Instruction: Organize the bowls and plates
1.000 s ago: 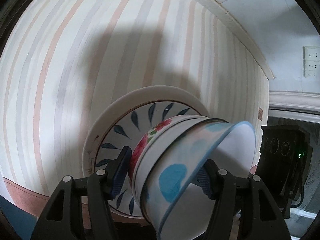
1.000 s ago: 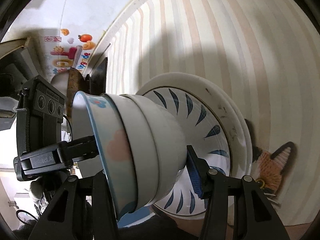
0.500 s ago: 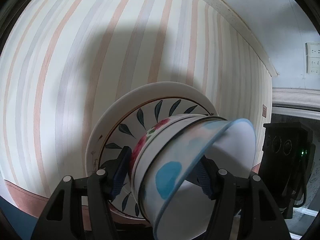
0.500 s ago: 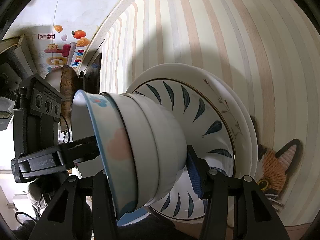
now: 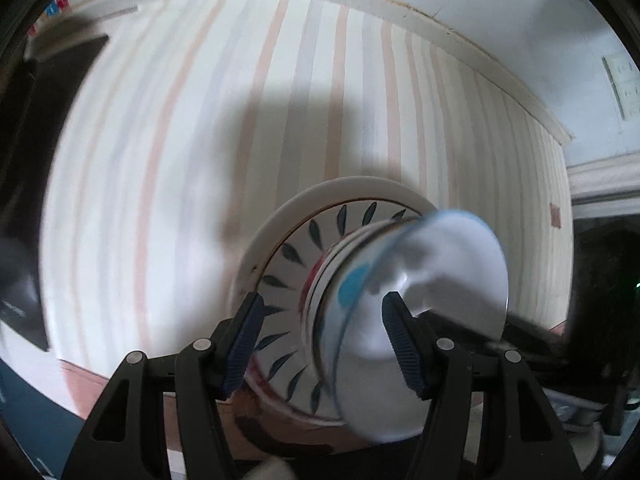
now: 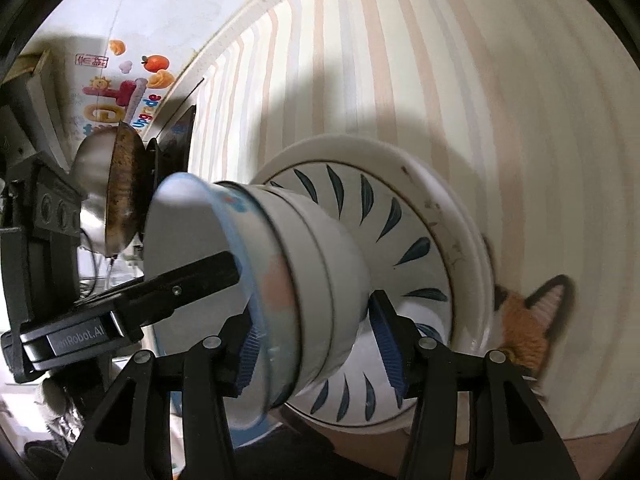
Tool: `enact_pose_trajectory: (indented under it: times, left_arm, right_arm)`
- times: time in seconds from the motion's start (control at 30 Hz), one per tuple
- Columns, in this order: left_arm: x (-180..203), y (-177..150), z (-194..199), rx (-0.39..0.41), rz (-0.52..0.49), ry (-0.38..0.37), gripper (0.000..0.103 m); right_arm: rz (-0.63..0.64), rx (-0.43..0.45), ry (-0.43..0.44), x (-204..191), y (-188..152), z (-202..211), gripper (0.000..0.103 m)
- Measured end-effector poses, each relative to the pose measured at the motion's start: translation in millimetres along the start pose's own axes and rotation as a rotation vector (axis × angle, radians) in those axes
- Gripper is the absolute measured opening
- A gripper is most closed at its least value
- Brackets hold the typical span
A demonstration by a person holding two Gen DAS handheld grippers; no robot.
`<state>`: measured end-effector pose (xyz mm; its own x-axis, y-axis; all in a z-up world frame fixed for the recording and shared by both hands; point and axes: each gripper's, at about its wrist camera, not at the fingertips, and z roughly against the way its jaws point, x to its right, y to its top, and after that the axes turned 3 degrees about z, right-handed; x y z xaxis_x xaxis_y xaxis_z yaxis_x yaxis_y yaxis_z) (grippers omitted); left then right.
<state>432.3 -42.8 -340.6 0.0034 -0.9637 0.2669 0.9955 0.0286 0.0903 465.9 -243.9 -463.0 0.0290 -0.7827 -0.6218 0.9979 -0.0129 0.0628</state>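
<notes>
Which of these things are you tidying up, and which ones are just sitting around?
For the job: stacked bowls, leaf-patterned plate, white plate beneath it, left gripper, right gripper.

Just lying about: metal bowl, colourful stickers, cat picture, striped surface.

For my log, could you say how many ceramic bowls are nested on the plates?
3, nested: the blue-rimmed white bowl on top, a second white bowl under it, the lowest white bowl against the blue-leaf plate. Others may hide inside.
</notes>
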Motion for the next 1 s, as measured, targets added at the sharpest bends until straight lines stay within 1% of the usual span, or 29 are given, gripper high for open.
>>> enact_pose_trajectory:
  times: [0.03,0.07,0.13,0.17,0.2,0.27,0.33,0.37,0.53,0.57,0.6,0.67,0.77,0.83,1.0]
  left_arm:
    - [1,-3,4,0.012,-0.009,0.015,0.059]
    - [0,-8,11,0.036,-0.015,0.028,0.060]
    - [-1,-15,21,0.072,-0.027,0.061,0.066]
    - [-2,-17,24,0.083,-0.033,0.078,0.078]
    - [-4,-21,30,0.106,-0.042,0.093,0.087]
    - [-4,-29,42,0.160,-0.063,0.110,0.088]
    - [-5,-36,54,0.209,-0.083,0.128,0.089]
    - [-5,-41,63,0.242,-0.101,0.138,0.091]
    - [-3,-62,98,0.341,-0.145,0.121,0.092]
    - [-3,-67,107,0.362,-0.151,0.114,0.092]
    - [-3,-72,117,0.387,-0.161,0.107,0.097]
    - [-3,-85,135,0.445,-0.175,0.102,0.100]
    - [0,-105,157,0.520,-0.191,0.099,0.101]
    - [1,-119,173,0.569,-0.193,0.095,0.102]
    - [5,-149,200,0.644,-0.188,0.089,0.103]
  right_arm:
    - [0.011,0.014,-0.022,-4,-1,6,0.063]
    - [0.029,0.038,-0.056,-9,-3,14,0.066]
    - [0.050,0.072,-0.104,-18,-8,27,0.082]
    - [0.061,0.097,-0.135,-25,-13,36,0.086]
    - [0.067,0.115,-0.160,-29,-16,42,0.089]
    - [0.083,0.165,-0.237,-39,-27,56,0.090]
    - [0.090,0.215,-0.291,-47,-37,68,0.092]
    - [0.085,0.252,-0.330,-52,-45,76,0.093]
    - [0.092,0.380,-0.448,-81,-77,106,0.096]
    - [0.098,0.409,-0.464,-89,-85,113,0.096]
    - [0.102,0.429,-0.472,-94,-92,120,0.097]
    - [0.107,0.473,-0.489,-106,-105,133,0.098]
    - [0.124,0.534,-0.512,-126,-126,151,0.099]
    - [0.131,0.559,-0.523,-135,-137,159,0.099]
    - [0.171,0.610,-0.558,-158,-170,181,0.100]
